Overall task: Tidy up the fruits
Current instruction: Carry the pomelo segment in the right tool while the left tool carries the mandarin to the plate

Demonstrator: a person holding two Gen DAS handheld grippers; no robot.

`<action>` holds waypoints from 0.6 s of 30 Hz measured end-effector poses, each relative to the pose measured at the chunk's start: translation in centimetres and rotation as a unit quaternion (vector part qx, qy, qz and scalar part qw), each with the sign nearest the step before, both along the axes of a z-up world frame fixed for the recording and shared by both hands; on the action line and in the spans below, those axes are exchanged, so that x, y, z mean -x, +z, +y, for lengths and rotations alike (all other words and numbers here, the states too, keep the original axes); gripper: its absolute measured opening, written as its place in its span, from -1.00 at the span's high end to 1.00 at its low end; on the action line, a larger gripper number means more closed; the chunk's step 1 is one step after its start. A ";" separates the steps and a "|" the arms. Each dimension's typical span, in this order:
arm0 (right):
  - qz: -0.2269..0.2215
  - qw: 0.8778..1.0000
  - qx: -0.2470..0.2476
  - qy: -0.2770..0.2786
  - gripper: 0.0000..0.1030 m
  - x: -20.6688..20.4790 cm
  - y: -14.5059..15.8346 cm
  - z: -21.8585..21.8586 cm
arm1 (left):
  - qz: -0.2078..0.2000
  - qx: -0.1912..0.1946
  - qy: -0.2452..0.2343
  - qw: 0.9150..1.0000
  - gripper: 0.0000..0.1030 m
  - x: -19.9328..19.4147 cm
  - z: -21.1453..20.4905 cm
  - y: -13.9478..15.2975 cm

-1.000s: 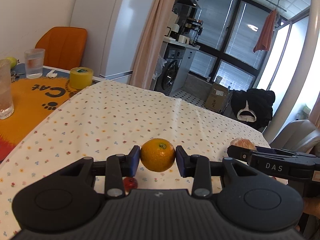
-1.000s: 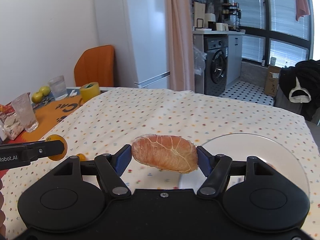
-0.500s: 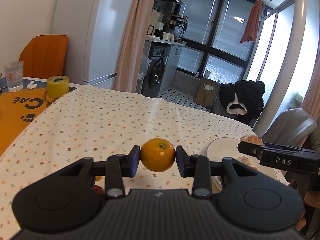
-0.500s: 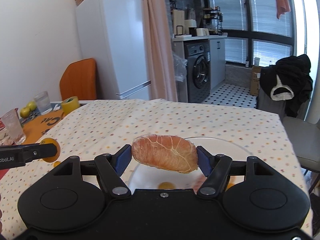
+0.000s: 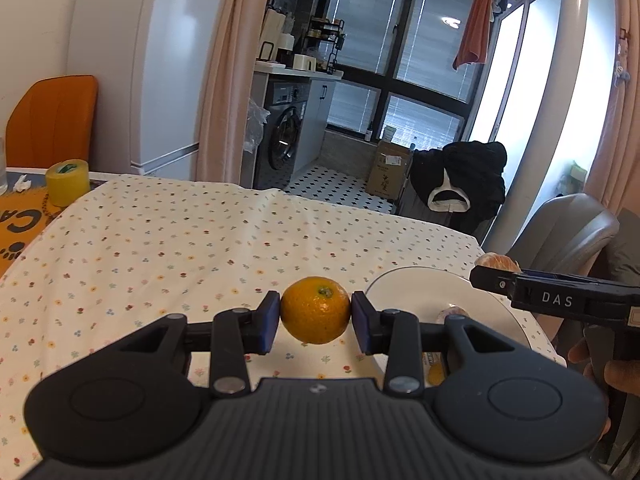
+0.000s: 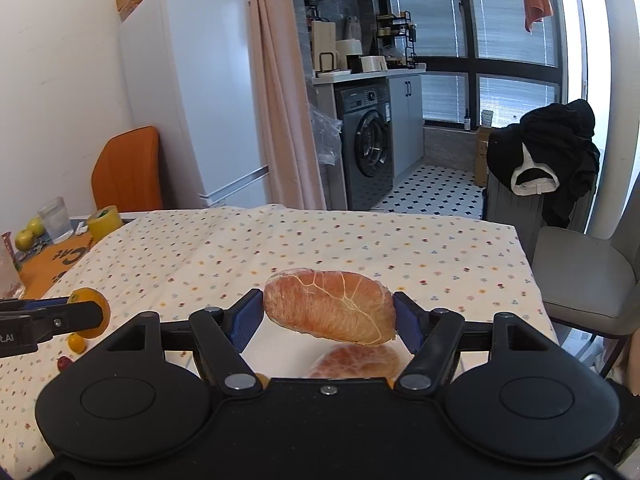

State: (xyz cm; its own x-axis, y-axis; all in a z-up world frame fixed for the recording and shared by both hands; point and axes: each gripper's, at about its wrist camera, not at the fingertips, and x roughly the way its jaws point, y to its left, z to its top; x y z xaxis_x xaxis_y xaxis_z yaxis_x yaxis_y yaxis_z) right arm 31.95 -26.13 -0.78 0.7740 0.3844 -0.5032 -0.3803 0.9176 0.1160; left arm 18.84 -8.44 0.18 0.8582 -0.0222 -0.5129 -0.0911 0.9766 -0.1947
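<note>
My left gripper point(image 5: 315, 318) is shut on a small orange point(image 5: 315, 309), held above the flowered tablecloth just left of a white plate point(image 5: 404, 286). My right gripper point(image 6: 329, 320) is shut on a peeled grapefruit segment point(image 6: 330, 306) and hovers over that plate point(image 6: 280, 354), where another peeled segment point(image 6: 356, 362) lies right below it. In the left wrist view the right gripper point(image 5: 498, 274) reaches in over the plate's far rim with the segment point(image 5: 496, 261) at its tip. In the right wrist view the left gripper point(image 6: 86, 312) shows at the left with the orange point(image 6: 90, 300).
A tiny orange fruit point(image 6: 76, 343) and a small red fruit point(image 6: 63, 363) lie on the cloth left of the plate. A yellow tape roll point(image 5: 67, 182), a glass point(image 6: 56, 220) and green fruits point(image 6: 30, 234) stand on the orange mat far left. A grey chair point(image 6: 584, 276) is at the right.
Both grippers have swung to the right with their fruit. The plate has come under the right gripper, and a segment lying on it now shows below the held one.
</note>
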 end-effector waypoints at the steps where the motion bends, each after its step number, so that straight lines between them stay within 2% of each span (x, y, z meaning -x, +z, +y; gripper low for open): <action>1: 0.001 1.000 0.000 -0.001 -0.29 -0.2 -0.1 -0.1 | 0.000 -0.001 -0.002 1.000 0.28 -0.2 -0.1 0.0; 18: 0.026 0.999 -0.008 0.022 -0.29 -3.5 -2.3 0.3 | 0.020 -0.013 -0.022 0.999 0.28 -3.6 -2.7 -0.8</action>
State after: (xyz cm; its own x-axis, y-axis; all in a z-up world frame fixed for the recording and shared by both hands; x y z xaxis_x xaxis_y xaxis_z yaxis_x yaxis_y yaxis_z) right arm 35.46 -25.79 -3.06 0.7294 0.4253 -0.5358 -0.4125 0.8983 0.1514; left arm 22.40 -11.14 -0.64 0.8350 -0.0458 -0.5483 -0.0551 0.9846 -0.1661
